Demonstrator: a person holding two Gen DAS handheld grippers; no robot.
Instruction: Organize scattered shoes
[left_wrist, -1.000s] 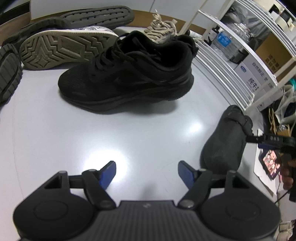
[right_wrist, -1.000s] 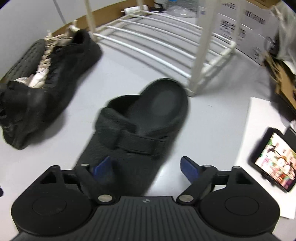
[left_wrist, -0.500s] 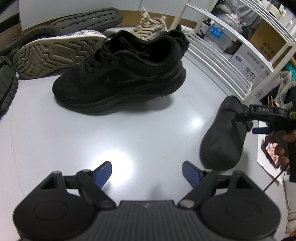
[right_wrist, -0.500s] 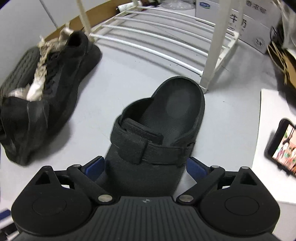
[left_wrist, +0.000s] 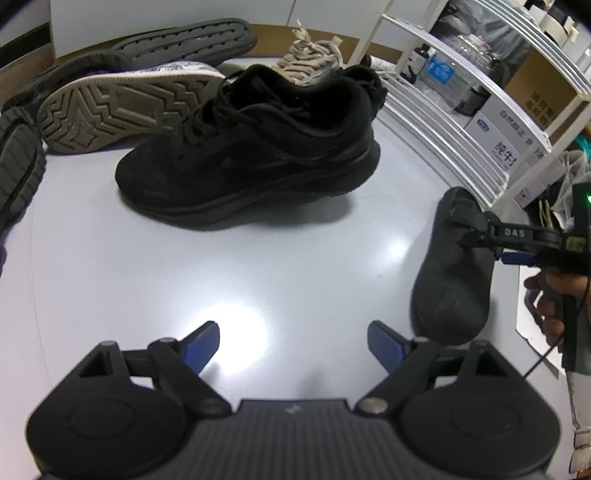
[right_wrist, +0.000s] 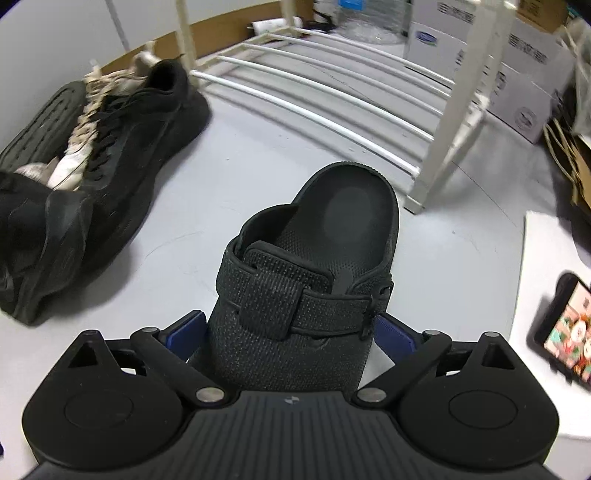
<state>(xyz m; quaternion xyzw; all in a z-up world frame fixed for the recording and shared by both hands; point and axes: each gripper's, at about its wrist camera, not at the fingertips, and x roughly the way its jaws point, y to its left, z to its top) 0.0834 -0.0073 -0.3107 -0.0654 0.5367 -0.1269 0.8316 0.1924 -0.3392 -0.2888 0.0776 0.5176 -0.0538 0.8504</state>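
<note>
A black slip-on clog (right_wrist: 332, 236) lies on the pale grey floor with its heel toward the white shoe rack (right_wrist: 332, 96). My right gripper (right_wrist: 291, 321) straddles its strapped front, open, a blue pad close on each side. In the left wrist view the same clog (left_wrist: 454, 273) lies at the right, with the right gripper (left_wrist: 491, 243) over it and a hand behind. My left gripper (left_wrist: 291, 332) hovers over bare floor; its jaws are opening and nothing is between them. A black lace-up sneaker (left_wrist: 251, 158) stands upright ahead of it.
Overturned shoes lie at the back left: one with a beige sole (left_wrist: 122, 110), one with a dark sole (left_wrist: 184, 40). A shoe with beige laces (left_wrist: 310, 62) sits behind the sneaker. A phone (right_wrist: 565, 332) on white paper (right_wrist: 546, 258) and cardboard boxes (right_wrist: 517, 74) crowd the right.
My right gripper has come in over the clog, so its pads now flank the strapped front. The left gripper's jaws have spread wider; the left hand has stayed put.
</note>
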